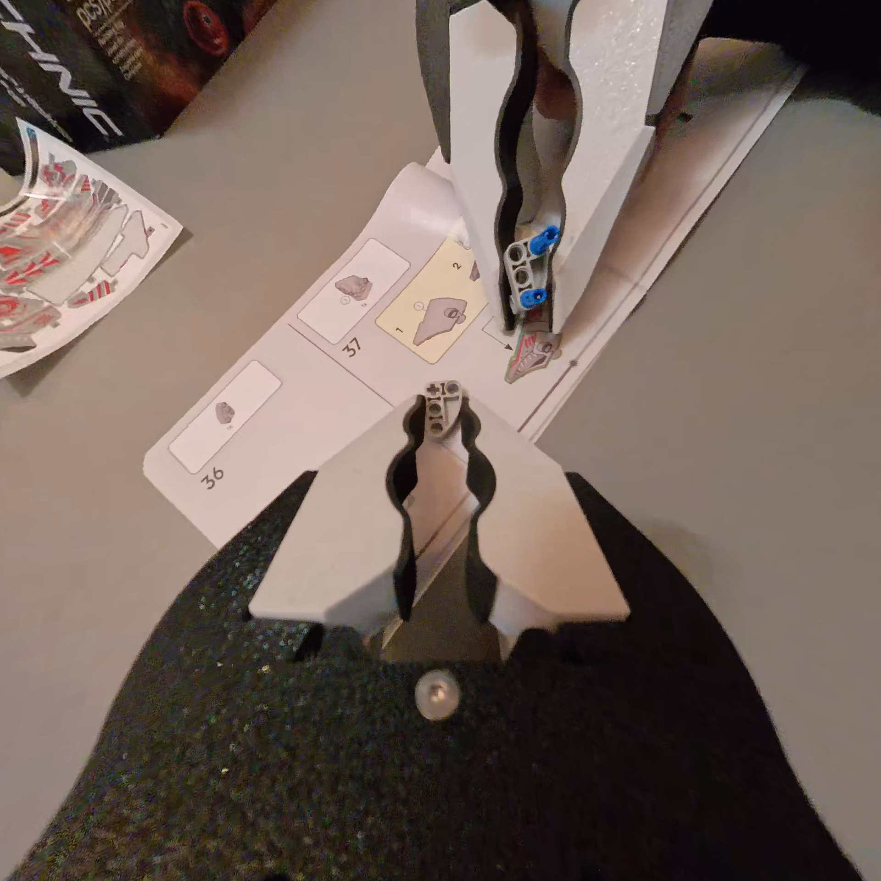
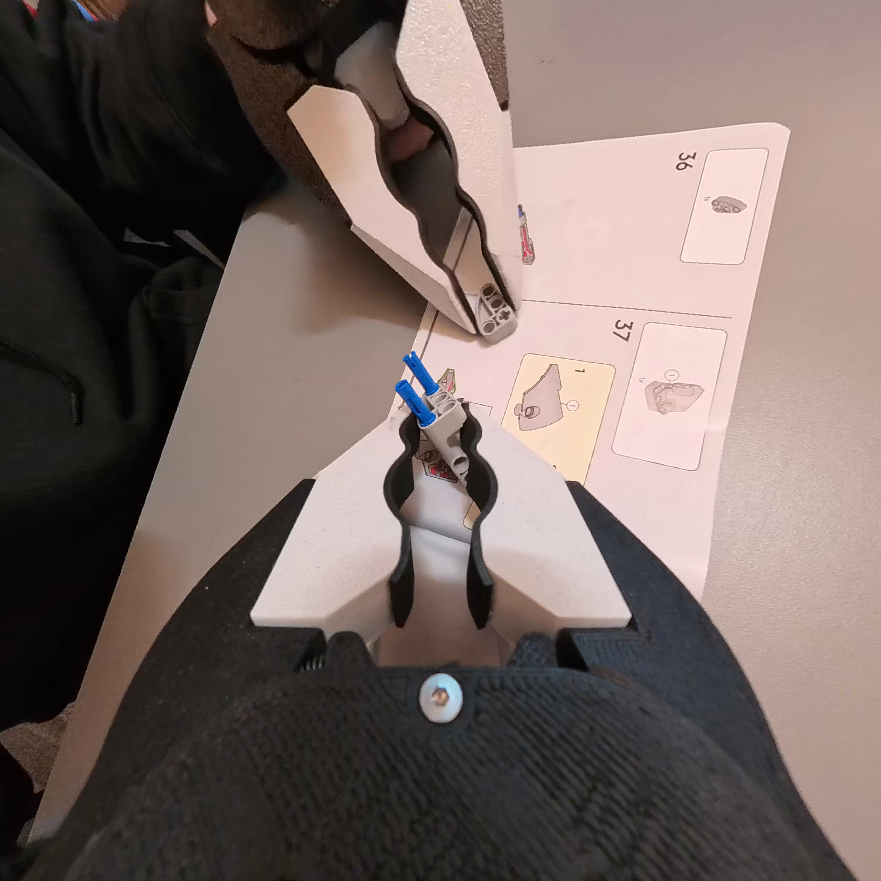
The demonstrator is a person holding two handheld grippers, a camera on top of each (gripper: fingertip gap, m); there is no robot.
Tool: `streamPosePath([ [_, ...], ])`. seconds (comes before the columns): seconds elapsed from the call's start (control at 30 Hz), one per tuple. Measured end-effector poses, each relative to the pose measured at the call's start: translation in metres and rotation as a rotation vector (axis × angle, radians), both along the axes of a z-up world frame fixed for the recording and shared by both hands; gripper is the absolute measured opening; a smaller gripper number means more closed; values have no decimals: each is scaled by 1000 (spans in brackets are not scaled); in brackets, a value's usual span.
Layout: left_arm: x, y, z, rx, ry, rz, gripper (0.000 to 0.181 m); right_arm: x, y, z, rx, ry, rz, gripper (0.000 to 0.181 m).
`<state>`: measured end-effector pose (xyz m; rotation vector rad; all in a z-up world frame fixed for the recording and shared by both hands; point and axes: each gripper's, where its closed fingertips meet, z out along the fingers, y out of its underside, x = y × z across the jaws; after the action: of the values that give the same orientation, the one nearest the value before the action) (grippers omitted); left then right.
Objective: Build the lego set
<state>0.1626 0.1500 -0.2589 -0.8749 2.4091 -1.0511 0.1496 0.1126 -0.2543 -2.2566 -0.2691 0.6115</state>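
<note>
Above the instruction booklet point(image 2: 596, 267) on the counter point(image 1: 238, 229), the left claw point(image 1: 441, 405) is closed on a small grey curved piece point(image 1: 442, 409); opposite, nearby, the right claw point(image 2: 441, 429) pinches a grey beam point(image 2: 445, 419) carrying two blue pins point(image 2: 414, 398).

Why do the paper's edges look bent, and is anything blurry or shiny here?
Left wrist view: wide lens bows the instruction sheet; sticker sheet shows glare; the box is soft and dim. Right wrist view: sharper, the sheet's edges still curve, and the left tool casts a soft shadow on the table.
</note>
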Motion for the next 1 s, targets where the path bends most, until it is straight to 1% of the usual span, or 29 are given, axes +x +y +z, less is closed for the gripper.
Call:
streamPosePath([
  [0.07, 0, -9, 15, -70, -61, -33, 11, 0, 0, 0, 0, -1, 0, 14],
  [0.17, -4, -26, 50, -244, -154, -99, 11, 0, 0, 0, 0, -1, 0, 14],
  [0.23, -7, -33, 63, -302, -203, -122, 11, 0, 0, 0, 0, 0, 0, 14],
  [0.27, -7, -38, 63, -305, -211, -131, 11, 0, 0, 0, 0, 0, 0, 14],
  [0.33, -7, -44, 55, -265, -212, -136, 11, 0, 0, 0, 0, 0, 0, 14],
  [0.43, -5, -47, 46, -240, -192, -115, 12, 0, 0, 0, 0, -2, 1, 14],
  [0.57, -4, -46, 45, -238, -173, -94, 12, 0, 0, 0, 0, -5, 2, 14],
  [0.7, -4, -46, 46, -244, -188, -73, 11, 0, 0, 0, -1, 2, 1, 14],
  [0.8, -5, -49, 50, -274, -192, -78, 11, 0, 0, 0, 0, 1, 0, 14],
  [0.87, -3, -47, 46, -235, -195, -67, 11, 0, 0, 0, 0, 3, 0, 14],
  [1.0, -3, -48, 45, -214, -192, -50, 12, 0, 0, 0, -1, -2, 1, 14],
])
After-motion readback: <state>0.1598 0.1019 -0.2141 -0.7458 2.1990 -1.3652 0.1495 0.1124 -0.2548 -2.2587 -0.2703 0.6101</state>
